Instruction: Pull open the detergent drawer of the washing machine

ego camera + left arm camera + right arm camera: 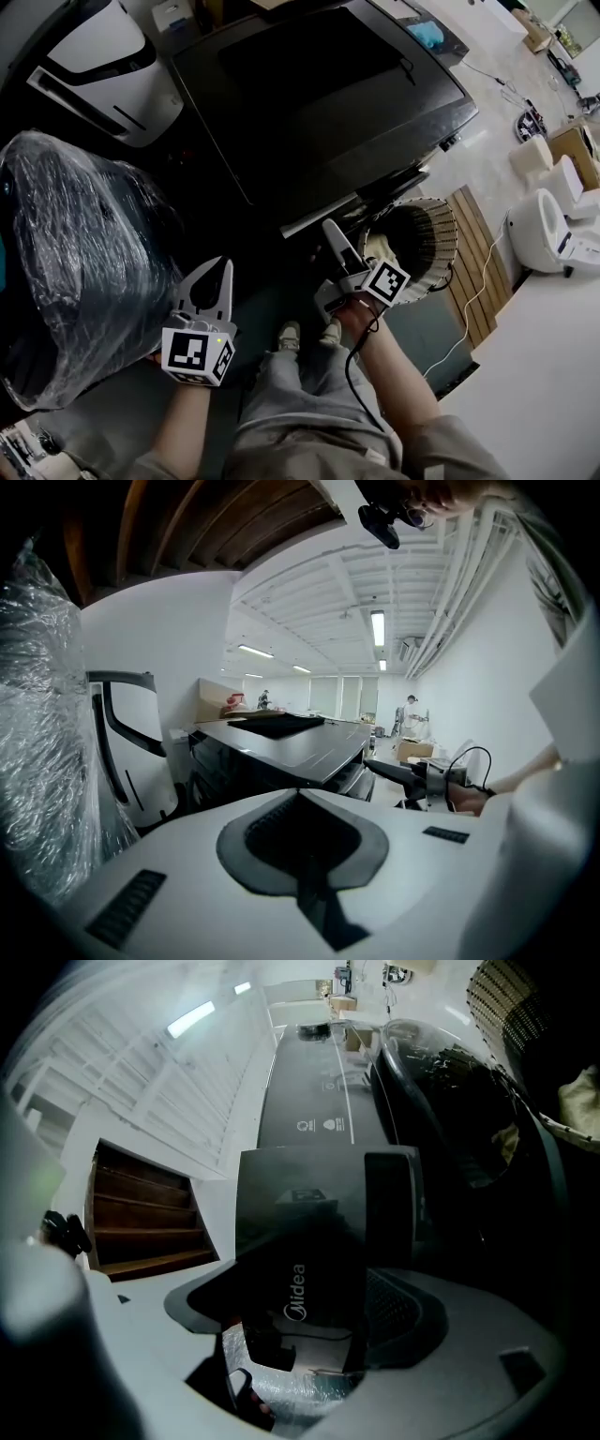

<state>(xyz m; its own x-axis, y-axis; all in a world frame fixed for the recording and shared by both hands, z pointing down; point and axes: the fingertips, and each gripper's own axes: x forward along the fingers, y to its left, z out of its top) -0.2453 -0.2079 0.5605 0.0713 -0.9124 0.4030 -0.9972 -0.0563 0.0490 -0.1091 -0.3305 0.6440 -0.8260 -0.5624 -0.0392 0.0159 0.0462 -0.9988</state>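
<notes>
The plastic-wrapped bundle (75,262) bulks close at the left, just beside the left claw (223,266), whose jaws are pressed together on nothing. Idle there, it could brush the wrap if the person leans back while pulling.

The task's thing, the detergent drawer (298,1297), sits at the front of the black washing machine (319,94), near its top edge. The drawer's dark Midea-branded front lies between the jaws of the right claw (331,228), which grips it. The drawer looks partly drawn out, though how far is hard to judge.

The hold seems to be on a thin front edge. A pull off the drawer's line could let the jaws slide off, or cock the drawer in its runners and jam it. A hard tug might also carry it to its stop with a jolt. The black cable (349,366) trailing from that claw along the forearm could catch.

The drawer's compartments are not shown, so what they hold cannot be told. Behind the machine's door (441,1063) the drum reads only as dark. At the right, the wicker basket (442,246) stands just beside the right claw, with a pale cloth (378,247) at its rim.
</notes>
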